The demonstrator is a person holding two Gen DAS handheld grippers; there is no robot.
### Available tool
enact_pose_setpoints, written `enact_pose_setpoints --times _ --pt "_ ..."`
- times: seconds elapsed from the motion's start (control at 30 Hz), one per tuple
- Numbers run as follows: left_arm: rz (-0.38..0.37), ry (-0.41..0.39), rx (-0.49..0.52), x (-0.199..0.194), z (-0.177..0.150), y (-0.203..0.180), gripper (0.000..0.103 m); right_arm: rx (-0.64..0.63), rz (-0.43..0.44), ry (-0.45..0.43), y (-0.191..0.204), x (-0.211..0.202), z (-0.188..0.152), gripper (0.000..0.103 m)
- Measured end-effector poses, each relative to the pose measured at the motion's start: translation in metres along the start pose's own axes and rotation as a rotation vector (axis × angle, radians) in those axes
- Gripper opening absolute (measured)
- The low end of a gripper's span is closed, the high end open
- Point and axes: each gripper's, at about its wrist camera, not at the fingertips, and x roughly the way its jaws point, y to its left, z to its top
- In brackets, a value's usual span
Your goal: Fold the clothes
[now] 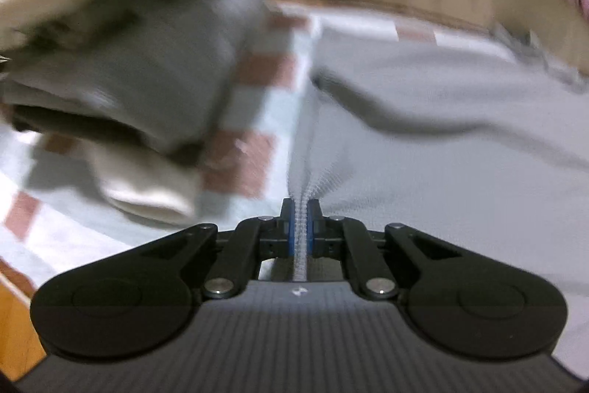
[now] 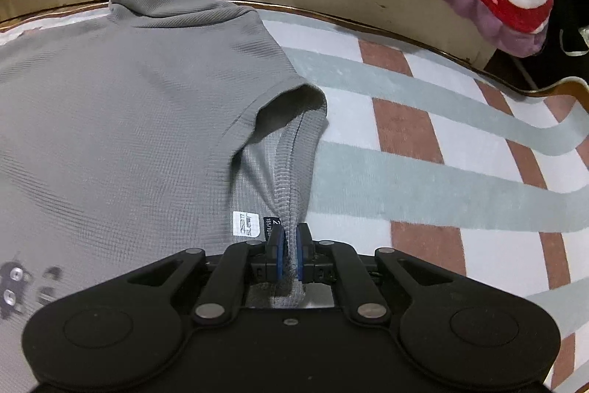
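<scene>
Grey T-shirt [image 2: 121, 120], white label [image 2: 247, 223] illegible, both grippers clamped

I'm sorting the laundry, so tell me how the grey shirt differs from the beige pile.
The grey shirt lies spread flat on the checked rug; the beige pile is a bunched heap. The shirt is pinched by both the left gripper and the right gripper; neither holds the pile. The shirt shows a waffle knit and a neck label; the pile is too blurred to show texture. Both rest on the rug.
</scene>
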Motion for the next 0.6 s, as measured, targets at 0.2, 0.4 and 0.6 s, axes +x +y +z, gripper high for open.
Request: enact_pose_setpoints --times 0.2,0.4,0.6 --pt "0.135 0.134 0.045 0.015 -0.014 0.004 0.001 -0.04 -0.014 0.008 0.005 -0.001 0.0 0.008" --pt "-0.002 0.082 -0.13 0.001 -0.012 0.019 0.022 -0.005 -0.047 0.008 0.005 -0.008 0.009 0.017" --pt "-0.038 -0.022 -0.09 0.017 0.019 -0.006 0.04 0.016 -0.091 -0.079 0.016 -0.028 0.038 0.035"
